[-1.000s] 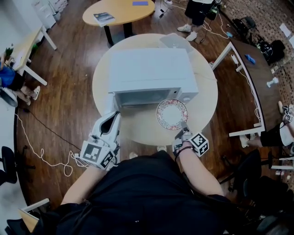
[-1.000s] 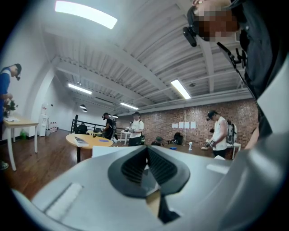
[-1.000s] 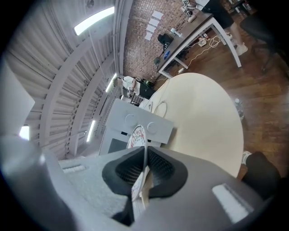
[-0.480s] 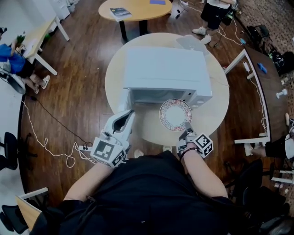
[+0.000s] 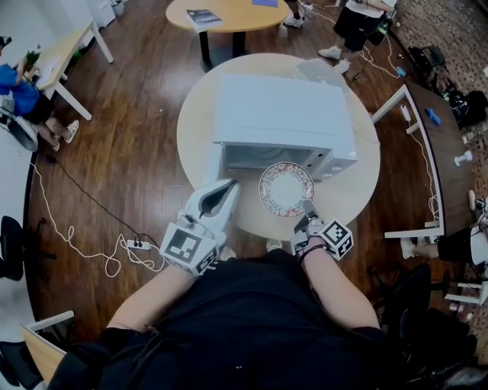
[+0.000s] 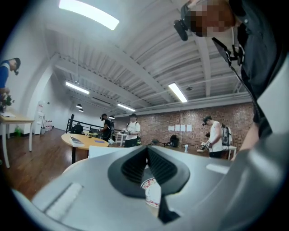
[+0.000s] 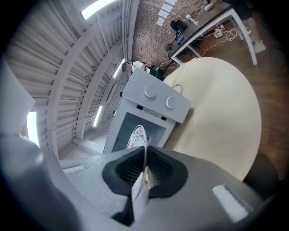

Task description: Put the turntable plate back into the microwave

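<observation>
A white microwave [image 5: 282, 107] stands on the round beige table [image 5: 347, 190], its door swung open at the left [image 5: 207, 169]. The patterned turntable plate [image 5: 286, 189] hangs just in front of the cavity, its far rim at the opening. My right gripper [image 5: 306, 210] is shut on the plate's near rim; in the right gripper view the plate [image 7: 137, 135] stands edge-on between the pads, with the microwave [image 7: 156, 101] ahead. My left gripper [image 5: 227, 189] sits by the open door's lower edge, its jaws closed together with nothing seen between them. Past them the plate [image 6: 151, 193] shows.
A flat white object [image 5: 320, 70] lies on the table behind the microwave. An orange table [image 5: 229, 15] stands farther back, a long desk [image 5: 427, 129] at the right. A white cable [image 5: 91, 259] trails on the wooden floor at the left. People stand at the room's edges.
My right gripper has carried the plate leftward along the microwave's front, from below the control panel to the cavity mouth. The left gripper has stayed by the door.
</observation>
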